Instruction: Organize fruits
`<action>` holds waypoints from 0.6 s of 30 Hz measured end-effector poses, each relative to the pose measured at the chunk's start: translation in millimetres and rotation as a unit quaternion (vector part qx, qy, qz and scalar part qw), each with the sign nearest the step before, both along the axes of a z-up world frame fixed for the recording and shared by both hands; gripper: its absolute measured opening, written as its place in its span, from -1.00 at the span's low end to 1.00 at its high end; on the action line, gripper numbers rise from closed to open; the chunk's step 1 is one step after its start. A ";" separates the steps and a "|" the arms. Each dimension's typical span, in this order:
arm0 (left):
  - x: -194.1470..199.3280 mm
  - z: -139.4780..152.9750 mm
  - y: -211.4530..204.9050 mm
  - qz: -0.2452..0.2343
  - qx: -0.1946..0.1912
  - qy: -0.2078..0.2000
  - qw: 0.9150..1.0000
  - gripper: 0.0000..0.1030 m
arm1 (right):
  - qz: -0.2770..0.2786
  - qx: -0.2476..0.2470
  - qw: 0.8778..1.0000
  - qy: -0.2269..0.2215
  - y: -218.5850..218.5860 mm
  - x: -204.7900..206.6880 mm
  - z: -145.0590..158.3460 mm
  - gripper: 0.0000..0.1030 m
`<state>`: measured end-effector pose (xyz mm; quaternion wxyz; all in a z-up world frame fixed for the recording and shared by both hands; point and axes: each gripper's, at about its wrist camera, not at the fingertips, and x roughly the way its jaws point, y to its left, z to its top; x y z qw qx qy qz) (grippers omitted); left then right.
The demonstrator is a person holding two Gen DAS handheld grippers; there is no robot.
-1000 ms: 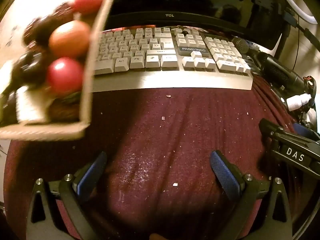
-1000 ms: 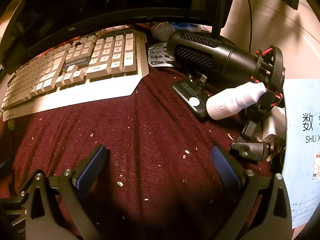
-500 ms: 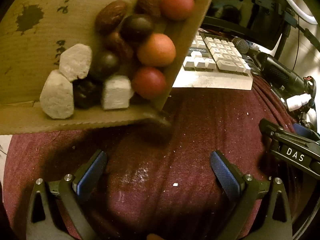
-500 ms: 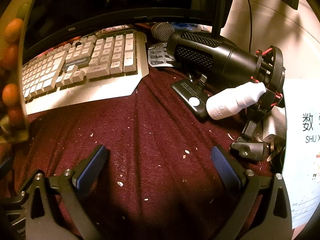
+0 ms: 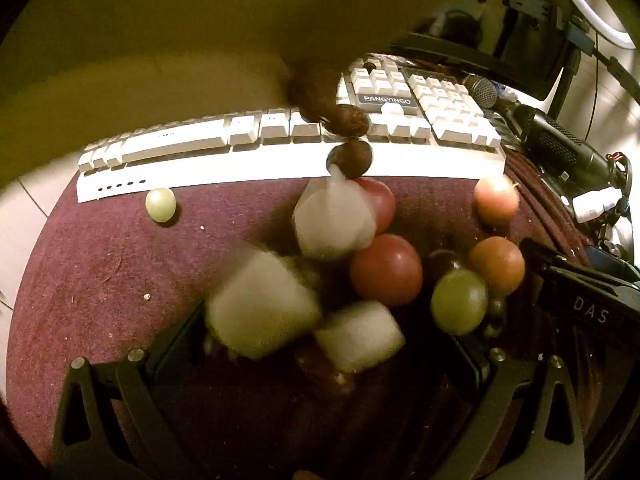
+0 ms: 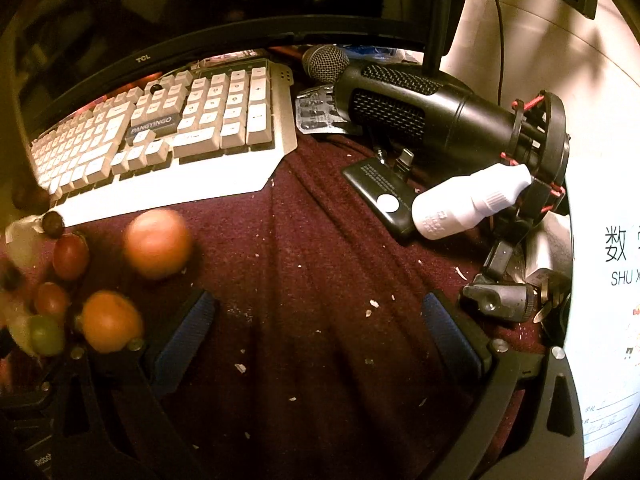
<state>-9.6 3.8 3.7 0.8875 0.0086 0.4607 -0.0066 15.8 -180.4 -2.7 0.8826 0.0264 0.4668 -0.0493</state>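
Fruits scattered on maroon cloth in front of keyboard, several motion-blurred. Red cherry tomatoes clustered centre. Orange tomatoes at right. White chunks in foreground, blurred. Green grape alone at left, second green grape beside orange ones. Dark round fruit at keyboard edge.

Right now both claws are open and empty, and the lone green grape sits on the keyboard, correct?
Not quite. In the left wrist view the lone green grape sits on the maroon cloth, just in front of the keyboard. Both claws are open and empty.

A white keyboard, black microphone and white bottle sit on maroon cloth.
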 end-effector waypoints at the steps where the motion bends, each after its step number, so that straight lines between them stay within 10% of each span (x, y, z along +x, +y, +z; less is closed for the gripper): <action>1: 0.4 0.3 0.6 0.000 0.000 0.000 1.000 1.00 | 0.000 0.000 1.000 0.000 0.1 0.0 0.1 1.00; 18: -3.2 -0.5 0.9 0.001 0.000 -0.001 1.000 1.00 | 0.000 0.000 1.000 0.000 0.4 0.1 0.2 1.00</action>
